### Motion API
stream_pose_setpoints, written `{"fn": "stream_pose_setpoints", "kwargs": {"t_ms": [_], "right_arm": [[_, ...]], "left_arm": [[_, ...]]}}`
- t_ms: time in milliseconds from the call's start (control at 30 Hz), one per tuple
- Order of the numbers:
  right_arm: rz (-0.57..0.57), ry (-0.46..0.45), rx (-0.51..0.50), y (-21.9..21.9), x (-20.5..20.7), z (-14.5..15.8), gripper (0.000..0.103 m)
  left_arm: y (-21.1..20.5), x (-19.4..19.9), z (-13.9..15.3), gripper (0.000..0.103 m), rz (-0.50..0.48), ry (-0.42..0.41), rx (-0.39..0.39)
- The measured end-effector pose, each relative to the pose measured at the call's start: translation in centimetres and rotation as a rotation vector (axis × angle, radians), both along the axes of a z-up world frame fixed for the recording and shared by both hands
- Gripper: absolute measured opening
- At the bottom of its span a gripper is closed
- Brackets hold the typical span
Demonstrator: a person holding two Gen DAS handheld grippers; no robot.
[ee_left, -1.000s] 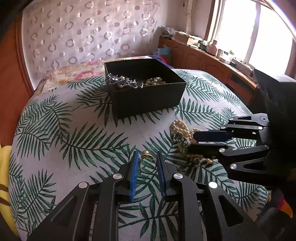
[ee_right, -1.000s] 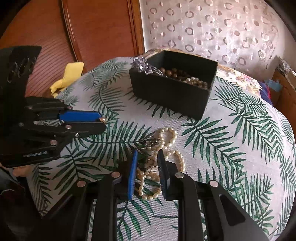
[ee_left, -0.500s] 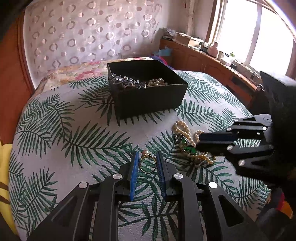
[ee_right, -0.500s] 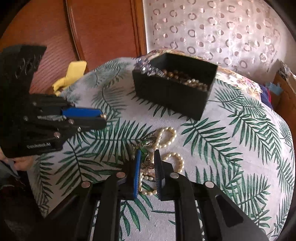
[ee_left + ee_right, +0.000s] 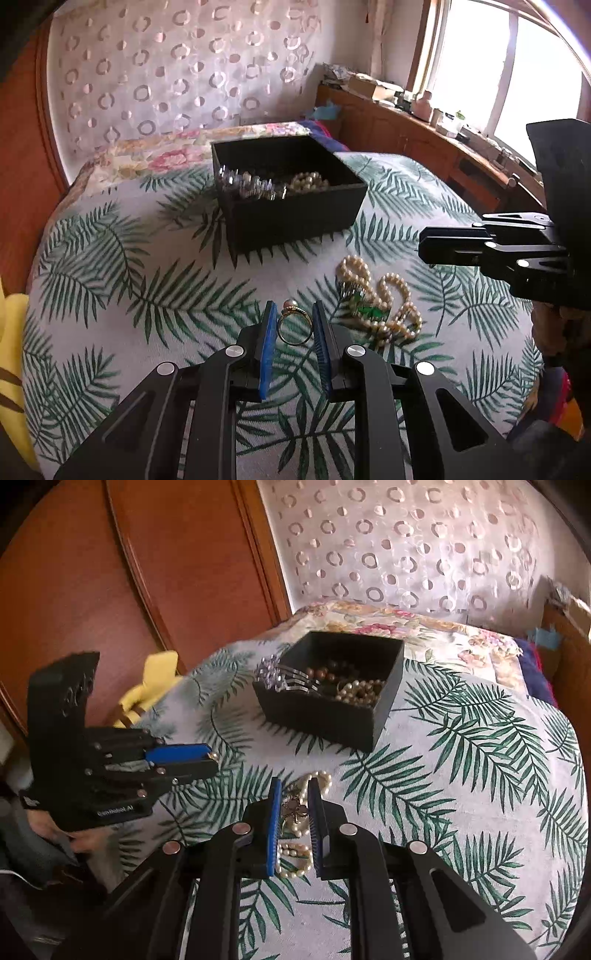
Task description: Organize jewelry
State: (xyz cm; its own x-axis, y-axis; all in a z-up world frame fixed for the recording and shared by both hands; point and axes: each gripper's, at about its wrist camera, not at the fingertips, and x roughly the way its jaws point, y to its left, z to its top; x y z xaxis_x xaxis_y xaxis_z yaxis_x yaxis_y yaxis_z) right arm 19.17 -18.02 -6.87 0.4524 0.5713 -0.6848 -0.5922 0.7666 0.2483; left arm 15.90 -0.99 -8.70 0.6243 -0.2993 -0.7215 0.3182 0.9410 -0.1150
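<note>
A black open box [image 5: 295, 218] [image 5: 321, 720] with pearls, brown beads and a silver piece stands on the palm-leaf cloth. My left gripper [image 5: 293, 314] is shut on a gold pearl ring [image 5: 291, 325] and holds it above the cloth; this gripper also shows in the right wrist view [image 5: 210, 760]. A pearl necklace with a green pendant [image 5: 384, 306] lies on the cloth to its right. In the right wrist view my right gripper [image 5: 295, 788] is raised over the necklace [image 5: 295, 856], jaws narrow; part of the necklace shows between them, grip unclear. The right gripper [image 5: 424, 245] shows above the necklace.
The round table's cloth [image 5: 147, 295] drops off at its edges. A yellow item [image 5: 147, 686] sits at the left by the wooden wardrobe [image 5: 110, 572]. A floral cloth [image 5: 443, 627] lies behind the box. A cluttered wooden sideboard [image 5: 424, 122] stands under the window.
My right gripper narrowed its jaws over the necklace, then rose and pulled back to the right. My left gripper kept the ring and held nearly still.
</note>
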Motion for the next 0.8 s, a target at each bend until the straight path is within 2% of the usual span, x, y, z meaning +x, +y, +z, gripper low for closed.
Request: {"fn": "stream_pose_setpoints", "kwargs": {"t_ms": [100, 200, 400, 467, 800], "right_arm": [[-0.013, -0.003, 0.029, -0.4, 1.0, 0.7, 0.016], [-0.025, -0.046, 0.002, -0.2, 1.8, 1.5, 0.016], [-0.008, -0.226, -0.144, 2.1, 2.2, 3.1, 0.016], [0.004, -0.253, -0.166, 2.6, 2.6, 3.2, 0.016], [0.016, -0.226, -0.159, 3.8, 6.2, 2.3, 0.017]], "left_arm": [[-0.3, 0.5, 0.9, 0.018, -0.005, -0.023, -0.007], [-0.5, 1.4, 2.0, 0.018, -0.009, -0.050, -0.008], [-0.5, 4.0, 3.9, 0.018, -0.002, -0.088, -0.022], [-0.5, 4.7, 4.5, 0.018, 0.002, -0.097, -0.022], [0.4, 9.5, 6.2, 0.018, 0.025, -0.125, -0.023]]}}
